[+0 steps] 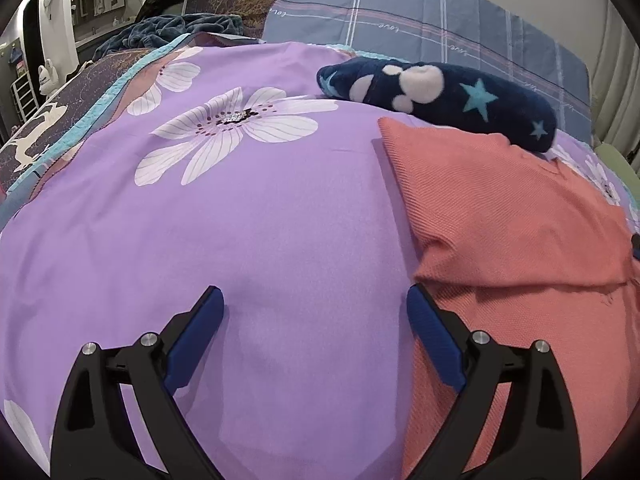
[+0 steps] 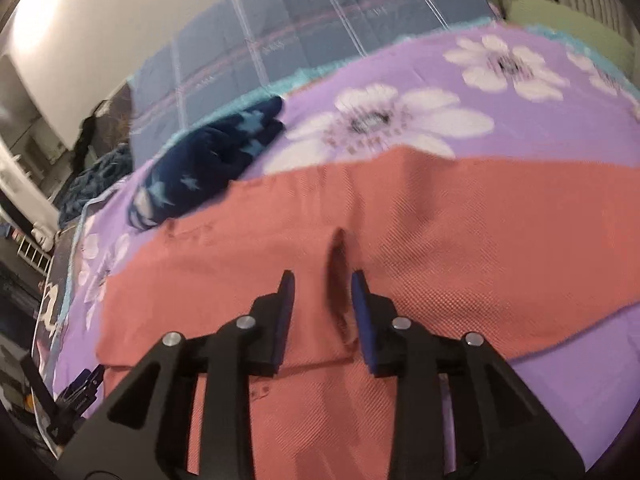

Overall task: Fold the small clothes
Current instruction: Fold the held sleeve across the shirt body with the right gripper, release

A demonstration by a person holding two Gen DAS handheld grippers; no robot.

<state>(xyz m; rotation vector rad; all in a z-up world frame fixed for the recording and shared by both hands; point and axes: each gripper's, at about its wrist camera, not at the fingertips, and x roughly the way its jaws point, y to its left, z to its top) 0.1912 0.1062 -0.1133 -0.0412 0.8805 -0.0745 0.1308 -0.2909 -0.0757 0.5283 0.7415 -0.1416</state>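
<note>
A salmon-pink knit garment (image 1: pixel 500 224) lies on the purple flowered bedsheet (image 1: pixel 248 220), with one part folded over the rest. My left gripper (image 1: pixel 316 300) is open and empty, low over the sheet just left of the garment's edge. In the right wrist view the garment (image 2: pixel 440 232) fills the middle. My right gripper (image 2: pixel 323 280) is partly open above it, and a raised ridge of the cloth (image 2: pixel 338 264) stands between its fingers without being clamped. A rolled navy fleece item with stars (image 1: pixel 440 92) lies behind the garment; it also shows in the right wrist view (image 2: pixel 208 160).
A blue plaid pillow (image 1: pixel 400 20) lies at the head of the bed. A dark patterned quilt (image 1: pixel 60 120) and a heap of dark clothes (image 1: pixel 168 28) lie at the left. The left gripper shows at the lower left of the right wrist view (image 2: pixel 80 392).
</note>
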